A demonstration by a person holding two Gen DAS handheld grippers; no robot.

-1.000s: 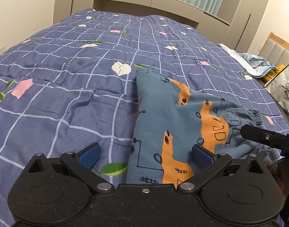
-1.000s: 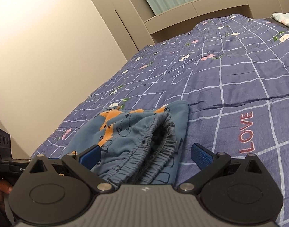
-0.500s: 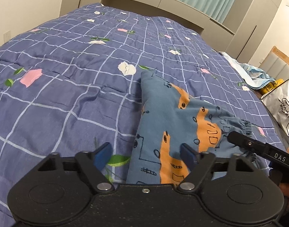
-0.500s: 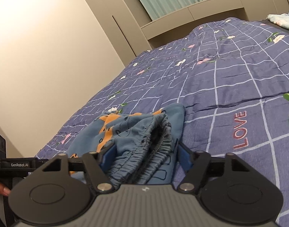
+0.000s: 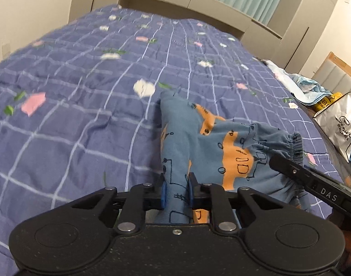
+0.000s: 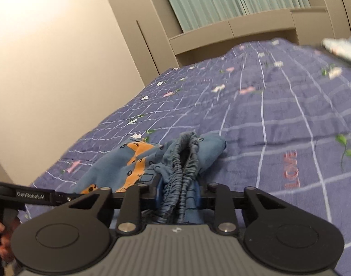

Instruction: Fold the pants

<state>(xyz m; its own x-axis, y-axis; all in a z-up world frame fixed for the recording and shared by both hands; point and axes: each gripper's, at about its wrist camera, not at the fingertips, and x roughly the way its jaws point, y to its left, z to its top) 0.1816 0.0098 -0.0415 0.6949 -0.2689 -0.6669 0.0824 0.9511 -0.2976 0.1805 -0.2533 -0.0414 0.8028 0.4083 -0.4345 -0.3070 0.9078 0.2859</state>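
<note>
We see a wide bed [image 5: 88, 119] covered by a purple-blue quilted spread with a pale grid and small pink and white flowers. On it lie blue cotton pants [image 5: 212, 142] printed with orange shapes, bunched near its closer edge, and a crumpled light-blue cloth [image 5: 304, 87] at its far right side.

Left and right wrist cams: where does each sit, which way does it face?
Left wrist: on the left gripper, looking along the bed to the headboard; shut on a pants leg; right gripper at right edge.
Right wrist: on the right gripper, facing up the bed, shut on the waistband; left gripper and hand at left.
Shared: pants, bed, curtains.
</note>
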